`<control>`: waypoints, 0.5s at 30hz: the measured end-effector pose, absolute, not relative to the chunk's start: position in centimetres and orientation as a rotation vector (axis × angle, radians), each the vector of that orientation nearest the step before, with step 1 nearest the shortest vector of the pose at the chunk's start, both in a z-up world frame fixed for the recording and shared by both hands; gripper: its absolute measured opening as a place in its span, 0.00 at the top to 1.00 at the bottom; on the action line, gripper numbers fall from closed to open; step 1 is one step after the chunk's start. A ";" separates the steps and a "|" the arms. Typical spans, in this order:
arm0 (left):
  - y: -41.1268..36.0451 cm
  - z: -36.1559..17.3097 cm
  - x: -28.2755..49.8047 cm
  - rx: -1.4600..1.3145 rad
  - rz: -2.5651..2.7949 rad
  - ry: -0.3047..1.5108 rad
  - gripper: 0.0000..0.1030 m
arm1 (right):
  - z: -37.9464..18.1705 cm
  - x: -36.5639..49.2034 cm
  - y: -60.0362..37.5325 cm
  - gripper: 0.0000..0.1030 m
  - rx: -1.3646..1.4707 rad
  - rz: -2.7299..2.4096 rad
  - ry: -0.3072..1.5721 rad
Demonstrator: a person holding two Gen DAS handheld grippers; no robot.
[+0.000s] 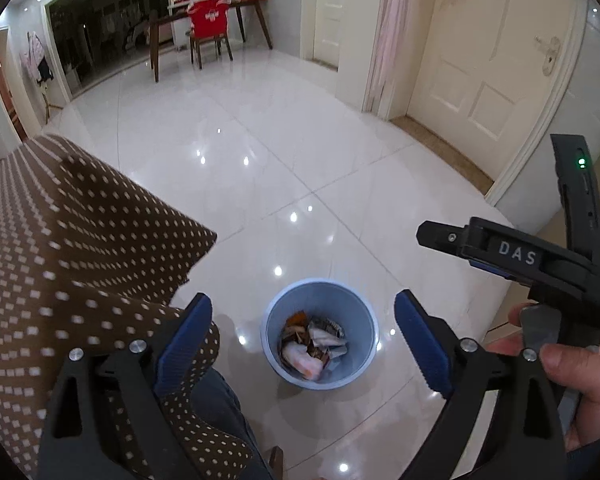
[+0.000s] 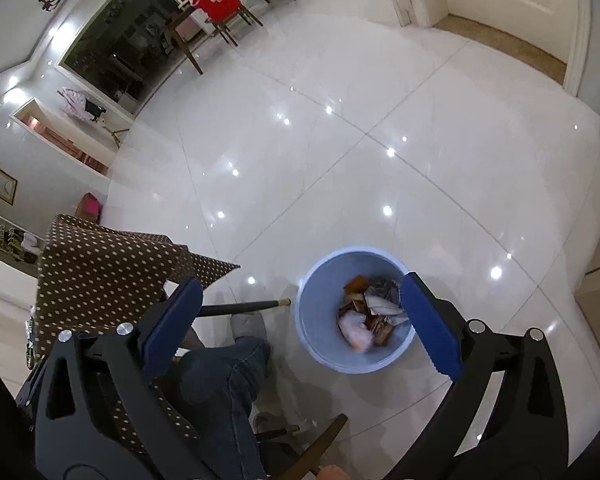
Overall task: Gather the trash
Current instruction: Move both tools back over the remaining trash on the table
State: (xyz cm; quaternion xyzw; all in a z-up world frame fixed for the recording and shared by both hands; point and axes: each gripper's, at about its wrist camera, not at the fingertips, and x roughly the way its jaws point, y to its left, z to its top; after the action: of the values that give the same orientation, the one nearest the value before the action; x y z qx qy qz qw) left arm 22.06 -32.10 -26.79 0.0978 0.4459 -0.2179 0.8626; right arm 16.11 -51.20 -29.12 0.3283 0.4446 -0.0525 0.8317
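Trash [image 1: 313, 344] in bin [image 1: 320, 296] below both claws [image 1: 303, 340] [image 2: 300, 322], wide open, empty.

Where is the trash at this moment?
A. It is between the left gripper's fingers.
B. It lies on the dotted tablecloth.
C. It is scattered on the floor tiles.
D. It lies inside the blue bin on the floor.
D: crumpled wrappers and paper lie inside the blue bin on the floor, while the left gripper and the right gripper are open with nothing held.

Pale blue bin [image 1: 320, 334], brown white-dotted tablecloth [image 1: 80, 240], blue-padded black tool [image 1: 303, 344], seemingly orange and white trash [image 1: 312, 346].
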 end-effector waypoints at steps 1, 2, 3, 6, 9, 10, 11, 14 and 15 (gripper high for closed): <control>-31.8 -26.0 21.8 0.198 -0.464 0.917 0.11 | -28.6 15.9 -51.2 0.06 0.693 -0.108 0.933; -31.6 -25.4 21.4 0.195 -0.467 0.904 0.11 | -27.8 15.9 -50.9 0.06 0.687 -0.102 0.920; -31.3 -24.7 21.1 0.193 -0.469 0.888 0.11 | -27.1 16.1 -50.7 0.06 0.680 -0.096 0.909; -30.2 -22.5 20.4 0.179 -0.475 0.837 0.10 | -24.8 16.2 -49.6 0.06 0.647 -0.075 0.880; -28.8 -20.5 19.9 0.159 -0.473 0.790 0.09 | -22.5 16.6 -48.4 0.06 0.613 -0.049 0.852; -28.3 -19.9 19.8 0.154 -0.470 0.776 0.09 | -21.7 16.7 -47.9 0.06 0.603 -0.039 0.840; -27.7 -19.2 19.6 0.147 -0.466 0.760 0.09 | -21.0 16.9 -47.3 0.06 0.595 -0.032 0.834; -26.1 -17.5 19.3 0.134 -0.449 0.722 0.09 | -18.9 17.1 -45.6 0.06 0.568 -0.006 0.809; -25.6 -17.0 19.1 0.130 -0.442 0.708 0.09 | -18.4 17.2 -45.1 0.06 0.560 0.002 0.802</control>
State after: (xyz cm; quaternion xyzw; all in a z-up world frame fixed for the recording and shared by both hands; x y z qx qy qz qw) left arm 19.13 -25.58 -16.95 0.0632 0.3438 -0.2143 0.9121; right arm 17.17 -45.09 -18.38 0.2691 0.3853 0.0011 0.8827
